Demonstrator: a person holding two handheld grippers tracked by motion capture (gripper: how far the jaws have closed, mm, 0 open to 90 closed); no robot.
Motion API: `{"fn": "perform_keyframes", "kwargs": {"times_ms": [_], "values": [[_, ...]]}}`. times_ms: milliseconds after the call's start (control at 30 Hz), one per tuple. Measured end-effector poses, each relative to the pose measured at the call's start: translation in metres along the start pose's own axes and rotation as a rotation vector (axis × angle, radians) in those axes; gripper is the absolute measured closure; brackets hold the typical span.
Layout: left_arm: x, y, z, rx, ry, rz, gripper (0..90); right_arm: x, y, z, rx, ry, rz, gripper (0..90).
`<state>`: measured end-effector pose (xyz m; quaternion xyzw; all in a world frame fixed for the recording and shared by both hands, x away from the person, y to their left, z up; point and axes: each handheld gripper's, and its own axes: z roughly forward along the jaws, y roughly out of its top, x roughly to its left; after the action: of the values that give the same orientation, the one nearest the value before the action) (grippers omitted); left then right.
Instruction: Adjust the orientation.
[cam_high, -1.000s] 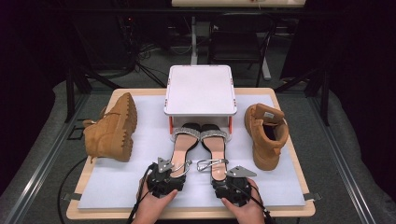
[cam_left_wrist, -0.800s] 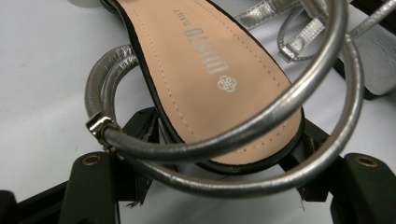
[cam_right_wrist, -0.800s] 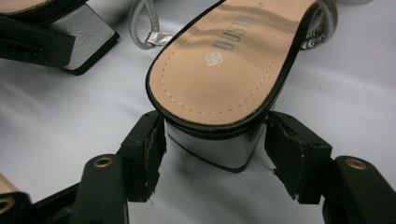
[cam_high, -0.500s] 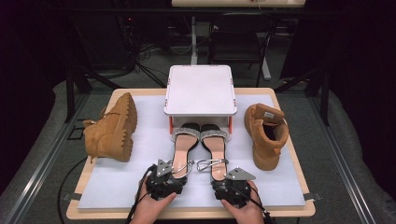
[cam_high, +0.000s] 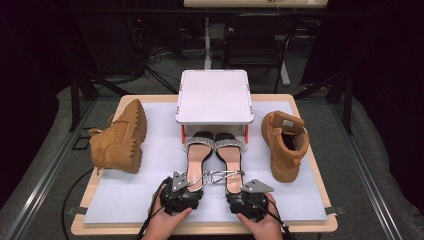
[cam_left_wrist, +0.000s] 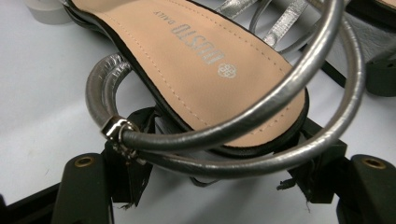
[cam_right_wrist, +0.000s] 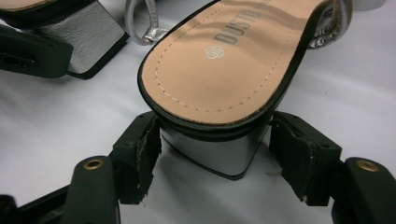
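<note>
While your two tongs sit at the heels of the pair of sandals near the front edge of the tabletop, neither one grips. The left tongs (cam_left_wrist: 219, 186) stand wide around the heel of the left sandal (cam_left_wrist: 205, 70), its silver ankle strap (cam_left_wrist: 243, 126) looped across the gap. The right tongs (cam_right_wrist: 215, 161) flank the block heel of the right sandal (cam_right_wrist: 219, 70) with a gap showing at each pad. Both sets of jaws have just been opening, a heel between each.

If you pull the left tongs back carelessly, a pad may catch that loose strap and drag the sandal out from under the white stand (cam_high: 214, 97).

Compared with a second ago, sandals, stand and the two tan boots (cam_high: 120, 140) (cam_high: 284, 145) lie unchanged, and your hands have not shifted.
</note>
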<state>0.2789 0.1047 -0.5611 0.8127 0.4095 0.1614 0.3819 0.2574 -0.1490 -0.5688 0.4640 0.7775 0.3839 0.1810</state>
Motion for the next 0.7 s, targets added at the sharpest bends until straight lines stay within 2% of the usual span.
{"fn": "perform_keyframes", "kwargs": {"times_ms": [467,700], "values": [[-0.0002,0.0001,0.0035,-0.007,0.004,0.004,29.7,-0.0004,-0.0003,0.0024,-0.014,-0.003,-0.013,31.8],[0.0004,0.0002,0.0034,-0.007,0.001,0.002,30.0,-0.0011,0.0012,0.0022,-0.001,0.000,-0.020,32.2]]}}
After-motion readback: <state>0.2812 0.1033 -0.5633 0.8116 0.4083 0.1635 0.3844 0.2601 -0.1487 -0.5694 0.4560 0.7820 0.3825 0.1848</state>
